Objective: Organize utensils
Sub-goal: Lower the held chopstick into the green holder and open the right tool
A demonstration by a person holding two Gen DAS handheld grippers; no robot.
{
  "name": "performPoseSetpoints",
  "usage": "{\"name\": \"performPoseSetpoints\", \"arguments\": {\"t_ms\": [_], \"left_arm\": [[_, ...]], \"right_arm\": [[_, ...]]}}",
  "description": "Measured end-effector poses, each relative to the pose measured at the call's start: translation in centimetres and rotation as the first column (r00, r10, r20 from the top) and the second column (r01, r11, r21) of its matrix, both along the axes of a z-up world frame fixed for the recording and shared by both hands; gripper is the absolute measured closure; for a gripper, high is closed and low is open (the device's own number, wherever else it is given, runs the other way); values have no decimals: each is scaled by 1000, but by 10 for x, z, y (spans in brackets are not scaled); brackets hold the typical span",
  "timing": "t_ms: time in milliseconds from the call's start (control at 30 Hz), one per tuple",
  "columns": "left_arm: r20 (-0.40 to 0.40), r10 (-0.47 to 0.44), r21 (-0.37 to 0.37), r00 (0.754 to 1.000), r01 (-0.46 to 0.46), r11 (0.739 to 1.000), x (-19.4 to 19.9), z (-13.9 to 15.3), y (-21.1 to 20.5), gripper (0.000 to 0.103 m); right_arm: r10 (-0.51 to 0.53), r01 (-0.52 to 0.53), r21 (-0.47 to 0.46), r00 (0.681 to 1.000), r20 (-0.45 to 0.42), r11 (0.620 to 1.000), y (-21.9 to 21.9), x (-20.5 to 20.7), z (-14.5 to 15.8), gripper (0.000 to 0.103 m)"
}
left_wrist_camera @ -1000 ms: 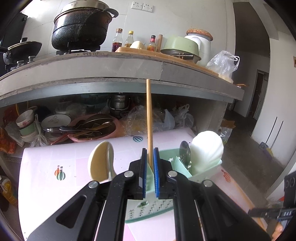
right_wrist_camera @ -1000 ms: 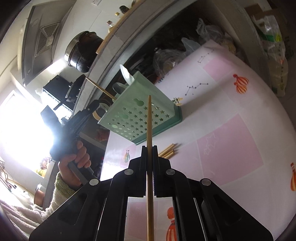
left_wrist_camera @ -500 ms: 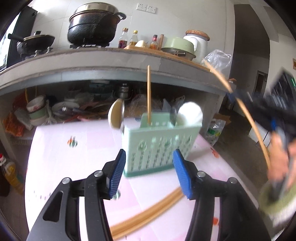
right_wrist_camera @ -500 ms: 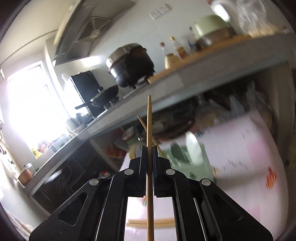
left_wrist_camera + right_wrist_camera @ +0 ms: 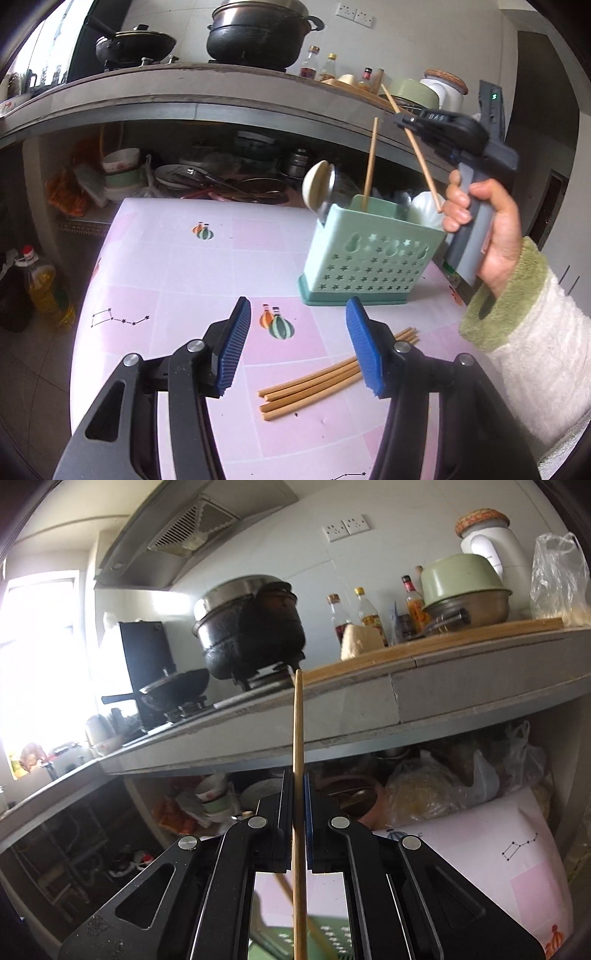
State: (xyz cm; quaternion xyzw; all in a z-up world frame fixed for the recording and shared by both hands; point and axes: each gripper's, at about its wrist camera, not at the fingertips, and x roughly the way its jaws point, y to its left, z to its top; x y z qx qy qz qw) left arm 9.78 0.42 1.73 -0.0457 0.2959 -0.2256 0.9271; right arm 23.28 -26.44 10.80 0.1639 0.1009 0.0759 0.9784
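Surroundings: a concrete counter (image 5: pixel 229 107) runs across the top of the left wrist view, carrying a black pot (image 5: pixel 258 35), a wok (image 5: pixel 136 42) at 11 o'clock and bottles (image 5: pixel 317 66). Beneath it, an open shelf holds stacked bowls and plates (image 5: pixel 122 170). A yellow oil bottle (image 5: pixel 44 288) stands on the floor at 9 o'clock.

The table (image 5: pixel 166 266), covered in a pink patterned sheet, carries the mint green utensil caddy (image 5: pixel 369 258) at 2 o'clock, perforated with stars. One chopstick (image 5: pixel 370 162) stands upright in it, with a cream spoon (image 5: pixel 314 181) at its left end. A bundle of loose chopsticks (image 5: pixel 332 376) lies flat at 5 o'clock, partly hidden behind the right finger of the left gripper (image 5: pixel 297 347), whose blue pads are spread wide and hold nothing.

Left wrist view alone shows the right gripper (image 5: pixel 406 123) from outside, tilted above the caddy. Right wrist view alone shows the grip: right gripper (image 5: pixel 298 819) pads are pressed narrow on the held chopstick (image 5: pixel 297 731), a plain light wooden stick pointing to 12 o'clock. The caddy (image 5: pixel 328 941) appears only as a blurred green patch at 6 o'clock
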Motion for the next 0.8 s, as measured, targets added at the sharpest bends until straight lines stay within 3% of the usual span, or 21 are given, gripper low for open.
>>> {"name": "performPoseSetpoints", "arguments": {"t_ms": [367, 800], "left_arm": [[-35, 26, -11, 999, -26, 1000, 8, -13, 11, 51], [-53, 41, -28, 998, -42, 999, 14, -18, 16, 51]], "right_arm": [[-84, 83, -18, 995, -55, 996, -3, 40, -11, 99], [-93, 89, -67, 993, -66, 994, 3, 43, -8, 96]]}}
